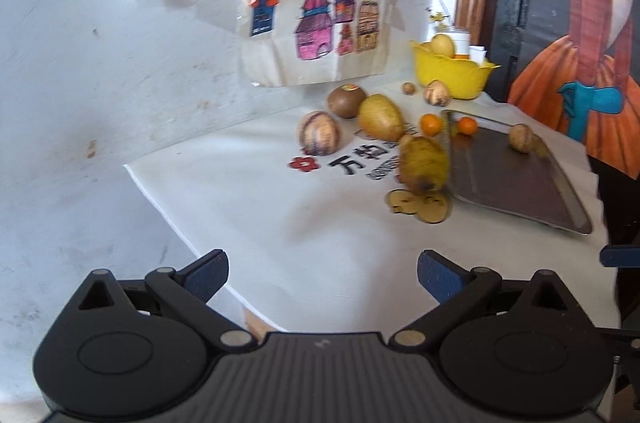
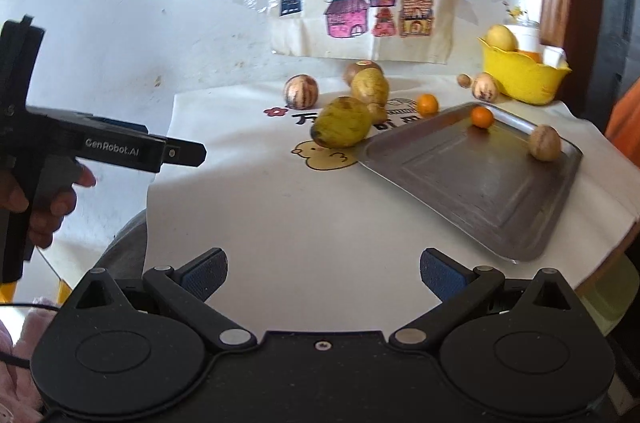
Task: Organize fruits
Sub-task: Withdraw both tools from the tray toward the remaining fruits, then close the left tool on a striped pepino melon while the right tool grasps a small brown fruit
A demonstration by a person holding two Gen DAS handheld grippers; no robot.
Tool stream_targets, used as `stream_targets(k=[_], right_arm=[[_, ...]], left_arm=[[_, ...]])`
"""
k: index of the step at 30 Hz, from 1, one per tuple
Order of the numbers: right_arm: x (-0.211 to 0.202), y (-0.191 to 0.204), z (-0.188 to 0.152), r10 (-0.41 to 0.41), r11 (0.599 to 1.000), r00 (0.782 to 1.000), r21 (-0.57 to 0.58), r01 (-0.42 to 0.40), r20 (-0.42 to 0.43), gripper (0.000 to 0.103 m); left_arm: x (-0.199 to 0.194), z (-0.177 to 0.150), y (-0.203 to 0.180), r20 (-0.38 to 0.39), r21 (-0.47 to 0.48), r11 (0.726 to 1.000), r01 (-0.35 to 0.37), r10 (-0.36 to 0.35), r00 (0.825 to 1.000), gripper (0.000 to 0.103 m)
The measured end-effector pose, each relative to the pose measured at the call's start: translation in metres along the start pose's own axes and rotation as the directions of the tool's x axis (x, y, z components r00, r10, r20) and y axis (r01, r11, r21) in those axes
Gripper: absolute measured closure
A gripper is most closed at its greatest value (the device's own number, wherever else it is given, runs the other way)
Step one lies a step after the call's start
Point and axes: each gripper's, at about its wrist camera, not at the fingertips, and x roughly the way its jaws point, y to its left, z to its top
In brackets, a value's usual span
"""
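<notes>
A metal tray [image 2: 480, 183] [image 1: 516, 183] lies on the white cloth and holds a small orange [image 2: 481, 117] and a tan round fruit [image 2: 544, 142]. Beside its left edge sit a yellow-green fruit [image 2: 342, 122] [image 1: 424, 163], another yellow one [image 1: 380, 117], a brown kiwi-like fruit [image 1: 346, 100], a striped fruit [image 1: 320, 133] and a loose orange [image 2: 427, 104]. A yellow bowl [image 2: 520, 75] [image 1: 452, 71] at the back holds more fruit. My left gripper [image 1: 323, 277] is open over the cloth's near corner. My right gripper [image 2: 323, 277] is open too, short of the tray, nothing between its fingers.
Children's drawings [image 1: 312, 3] hang on the white wall behind the table. The left gripper's body [image 2: 120, 147], held by a hand [image 2: 48, 207], shows at the left of the right wrist view. The table edge [image 2: 616, 243] curves on the right.
</notes>
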Motion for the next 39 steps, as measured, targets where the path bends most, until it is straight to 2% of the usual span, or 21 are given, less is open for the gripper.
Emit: stream_targets(k=[9, 17, 39], right_arm=[[0.021, 0.003, 0.012, 0.030, 0.998, 0.999, -0.056, -0.031, -0.011, 0.001], [0.043, -0.003, 0.026, 0.034, 0.997, 0.999, -0.071, -0.036, -0.021, 0.001], [0.104, -0.017, 0.070, 0.073, 0.988, 0.997, -0.133, -0.076, -0.028, 0.001]], left_arm=[[0.017, 0.008, 0.030, -0.017, -0.009, 0.998, -0.061, 0.061, 0.998, 0.000], [0.038, 0.021, 0.045, -0.029, -0.005, 0.997, -0.079, 0.079, 0.996, 0.000], [0.108, 0.069, 0.056, -0.022, -0.004, 1.000, -0.020, 0.019, 1.000, 0.000]])
